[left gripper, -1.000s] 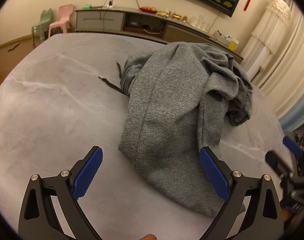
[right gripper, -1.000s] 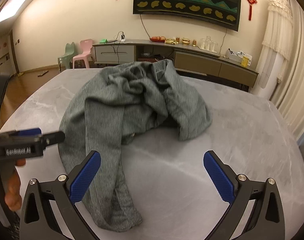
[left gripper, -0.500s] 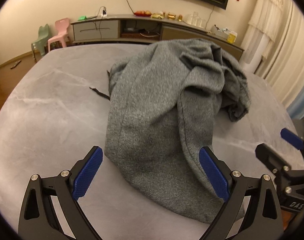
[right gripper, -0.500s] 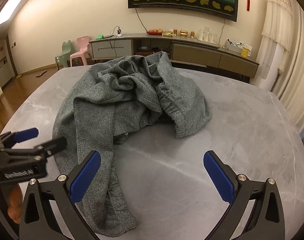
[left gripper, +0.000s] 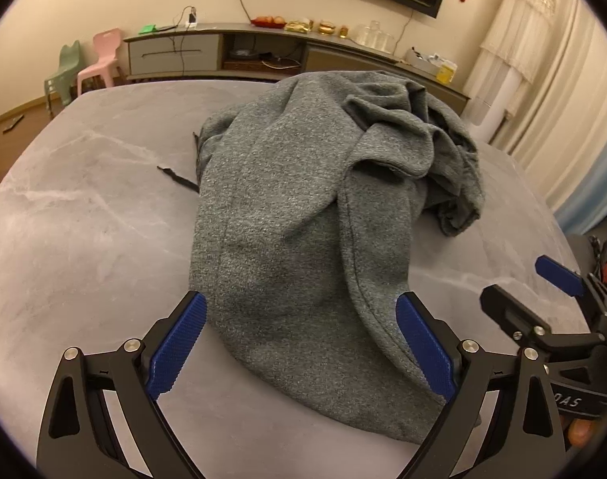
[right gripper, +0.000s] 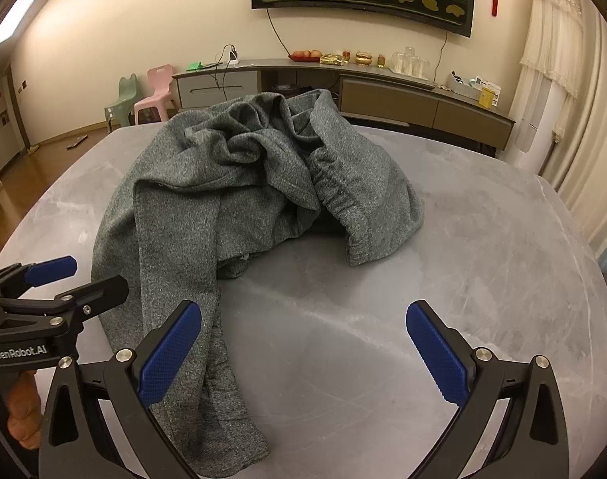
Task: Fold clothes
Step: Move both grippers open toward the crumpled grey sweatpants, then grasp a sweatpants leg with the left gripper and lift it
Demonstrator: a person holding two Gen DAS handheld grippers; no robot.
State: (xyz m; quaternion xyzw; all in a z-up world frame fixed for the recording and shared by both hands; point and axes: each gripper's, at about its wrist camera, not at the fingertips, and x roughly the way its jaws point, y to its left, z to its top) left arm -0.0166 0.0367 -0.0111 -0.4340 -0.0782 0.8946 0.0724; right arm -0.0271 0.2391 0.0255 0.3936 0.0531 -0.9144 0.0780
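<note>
A crumpled grey sweat garment (left gripper: 303, 215) lies heaped on the grey marble table (left gripper: 84, 219), with one leg stretched toward the near edge. In the right wrist view the same grey garment (right gripper: 239, 199) shows an elastic cuff or waistband (right gripper: 343, 207) on its right side. My left gripper (left gripper: 303, 343) is open, its blue pads straddling the near end of the leg just above it. My right gripper (right gripper: 303, 351) is open over bare table, with its left pad above the leg's edge. A thin black drawstring (left gripper: 179, 177) sticks out to the garment's left.
A long low cabinet (right gripper: 383, 92) with fruit, cups and boxes runs along the far wall under a wall hanging. Pink and green small chairs (right gripper: 143, 95) stand at the back left. Curtains (right gripper: 550, 60) hang at the right. The table's rounded edge lies close below both grippers.
Both grippers have moved forward toward the garment, which now looks larger and nearer. The left gripper's pads now frame the leg's near end. Both stayed open.
</note>
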